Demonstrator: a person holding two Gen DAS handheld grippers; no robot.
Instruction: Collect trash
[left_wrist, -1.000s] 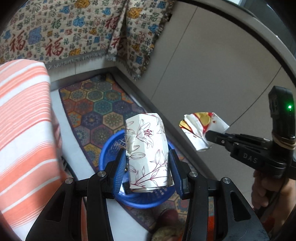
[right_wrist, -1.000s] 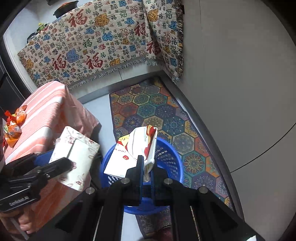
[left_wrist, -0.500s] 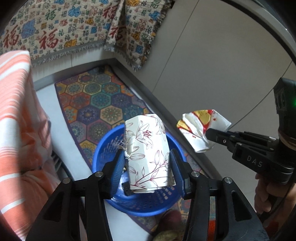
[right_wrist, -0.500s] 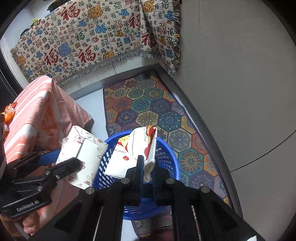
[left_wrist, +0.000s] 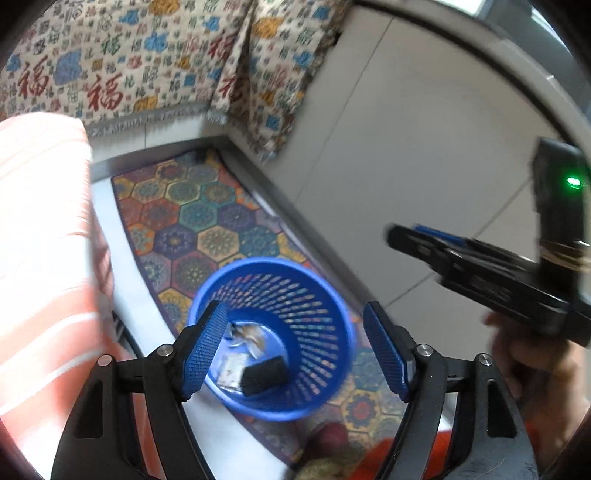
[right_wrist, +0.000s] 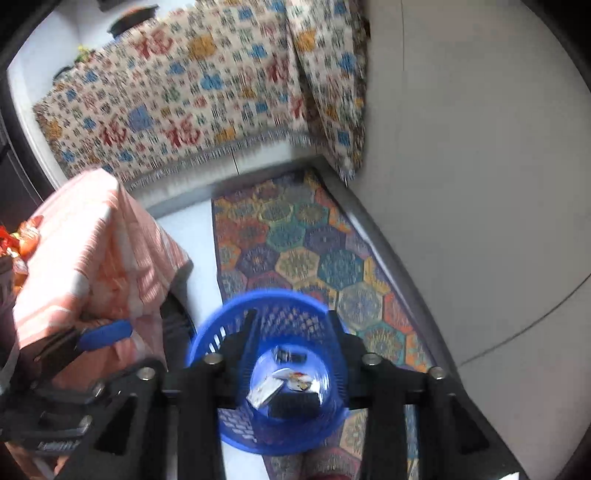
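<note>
Floor: patterned rug (left_wrist: 207, 229) beneath blue basket (left_wrist: 325, 291).
Trash: paper scraps (right_wrist: 280, 384) lie in the basket.
Left gripper (left_wrist: 295, 354): jaws apart, empty.
Right gripper (right_wrist: 291, 350): jaws apart, empty.
Risk: you hover low; lowering either gripper could tip the light basket.

Blue mesh basket (left_wrist: 317, 295) on multicoloured hexagon-patterned rug (left_wrist: 207, 221).

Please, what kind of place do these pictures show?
Probably a room in a home. A patterned rug lies on the floor beside a blue mesh wastebasket, a cloth with red Chinese characters drapes furniture, and an orange-striped cover lies over something nearby.
</note>
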